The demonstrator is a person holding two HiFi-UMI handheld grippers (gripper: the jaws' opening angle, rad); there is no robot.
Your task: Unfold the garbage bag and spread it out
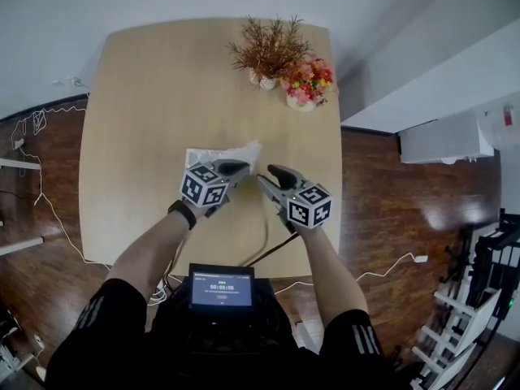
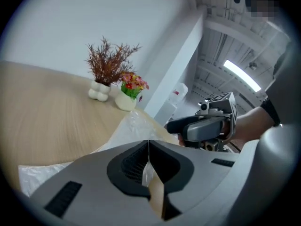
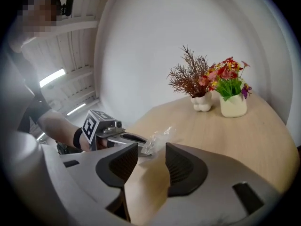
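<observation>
Left gripper (image 2: pixel 148 145) clenched on an edge of the garbage bag (image 1: pixel 221 154), folded, toward the near edge of the table (image 1: pixel 138 96), midway between its corners. Right gripper (image 3: pixel 151 150) released, empty, just beside. Pinch a loose layer opposite, then draw apart slowly, lifting clear of the wood.

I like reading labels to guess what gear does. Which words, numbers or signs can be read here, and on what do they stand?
No text reads clearly.
Small screen at the person's waist: rows of characters, too small to read.
Left marker cube and right marker cube: black-and-white square patterns, no letters.
White bottle: red label, blurred.
</observation>
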